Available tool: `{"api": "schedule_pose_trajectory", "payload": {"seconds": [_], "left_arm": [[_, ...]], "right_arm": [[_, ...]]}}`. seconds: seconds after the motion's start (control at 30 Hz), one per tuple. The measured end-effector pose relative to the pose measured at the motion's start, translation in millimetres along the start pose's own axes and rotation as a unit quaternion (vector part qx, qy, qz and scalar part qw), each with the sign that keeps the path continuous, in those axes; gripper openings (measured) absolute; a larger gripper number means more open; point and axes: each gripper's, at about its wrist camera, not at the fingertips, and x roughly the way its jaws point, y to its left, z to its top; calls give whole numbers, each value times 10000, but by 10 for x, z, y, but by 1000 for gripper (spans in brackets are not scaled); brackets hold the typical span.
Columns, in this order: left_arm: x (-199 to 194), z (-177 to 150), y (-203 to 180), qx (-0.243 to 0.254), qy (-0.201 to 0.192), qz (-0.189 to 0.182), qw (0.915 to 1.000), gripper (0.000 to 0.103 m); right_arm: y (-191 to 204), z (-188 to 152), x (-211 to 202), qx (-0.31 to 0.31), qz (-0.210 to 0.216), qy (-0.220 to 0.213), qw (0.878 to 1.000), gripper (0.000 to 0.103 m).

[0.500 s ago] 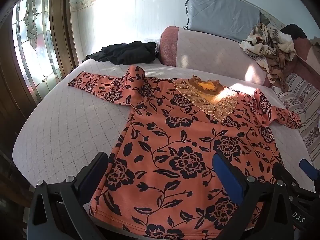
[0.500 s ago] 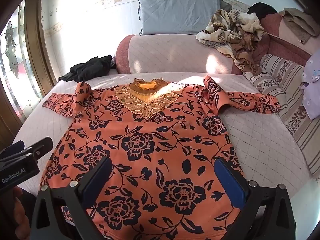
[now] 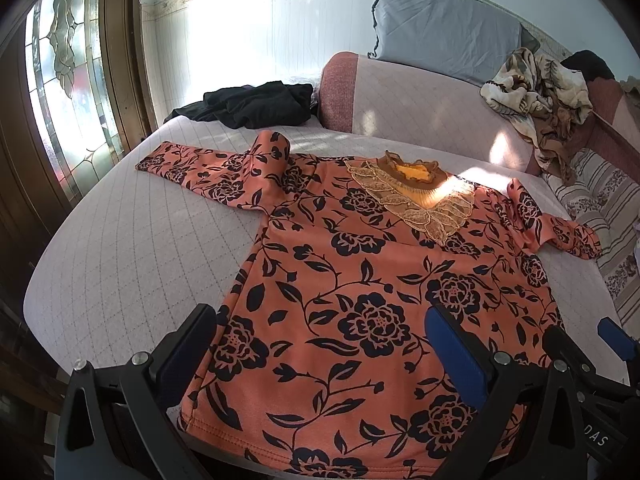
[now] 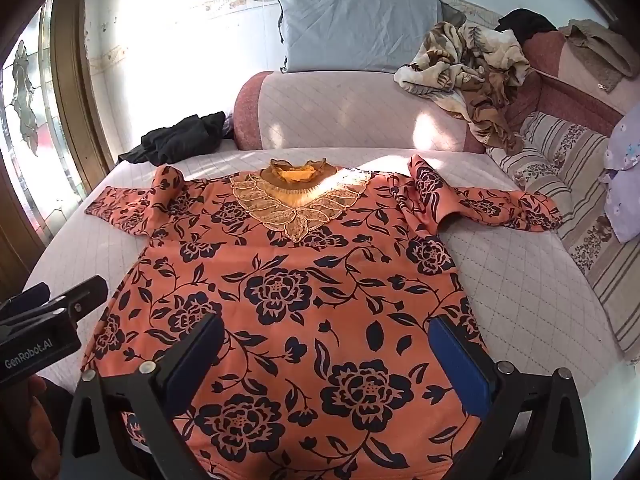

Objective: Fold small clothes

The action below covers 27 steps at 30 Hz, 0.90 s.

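Observation:
An orange top with a black flower print [image 3: 360,280] lies spread flat, front up, on the bed [image 3: 120,248], sleeves out to both sides and a gold lace collar [image 3: 416,196] at the far end. It also shows in the right wrist view [image 4: 304,288]. My left gripper [image 3: 320,344] is open and empty, hovering over the hem's left part. My right gripper [image 4: 324,356] is open and empty over the hem's right part. The right gripper also shows in the left wrist view [image 3: 600,344], and the left gripper in the right wrist view [image 4: 52,304].
A black garment [image 3: 256,106] lies at the bed's far left corner. A grey pillow [image 3: 444,36] and a rumpled brown blanket [image 3: 540,96] rest on the sofa back. Striped cushions [image 4: 580,200] lie to the right. A stained-glass window [image 3: 60,80] is at the left.
Both grippers have shifted very slightly; the top lies as before and both stay open.

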Motion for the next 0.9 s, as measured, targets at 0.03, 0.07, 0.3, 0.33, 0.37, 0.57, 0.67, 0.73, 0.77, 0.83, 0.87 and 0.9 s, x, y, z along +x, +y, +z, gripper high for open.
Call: {"api": "schedule_pose_trajectory", "payload": {"seconds": [0.03,0.07,0.3,0.33,0.37,0.57,0.67,0.73,0.77,0.83,0.87,0.9], "left_arm": [[0,-4,1,8,-2,-3,10000,103],[-5,-4,-2,7,-2,-6,10000,103],[20,-29,4,-31,64,-37,10000,103],[26,-32,2,-29,73,-41,10000,103],[31,-33,0,-30,94,-48,9999,103],[25,-28,0,-90,289,-128,9995,103],[28,-25,4,-127,331,-168,9992,103],[26,-24,4,-104,303,-135,9994,103],[29,-21,2,-100,337,-137,9993,103],[30,-22,7,-103,312,-142,9994,103],[30,-24,6,-81,257,-122,9996,103],[29,-27,1,-53,165,-95,9998,103]], "right_arm": [[-1,-3,2,1,0,4,10000,103],[-2,-8,5,4,-6,9,10000,103],[-12,-4,-3,25,-52,-33,10000,103],[-19,4,-9,32,-69,-56,10000,103],[-23,13,-13,46,-87,-72,9999,103],[-32,28,-17,64,-102,-84,9999,103],[-22,22,-9,49,-91,-67,9999,103],[-11,19,-9,22,-90,-65,9999,103],[-8,16,-7,16,-91,-70,9999,103],[-8,14,-4,34,-79,-47,10000,103],[-6,12,0,38,-74,-41,10000,103],[-5,10,2,34,-81,-36,10000,103]]}}
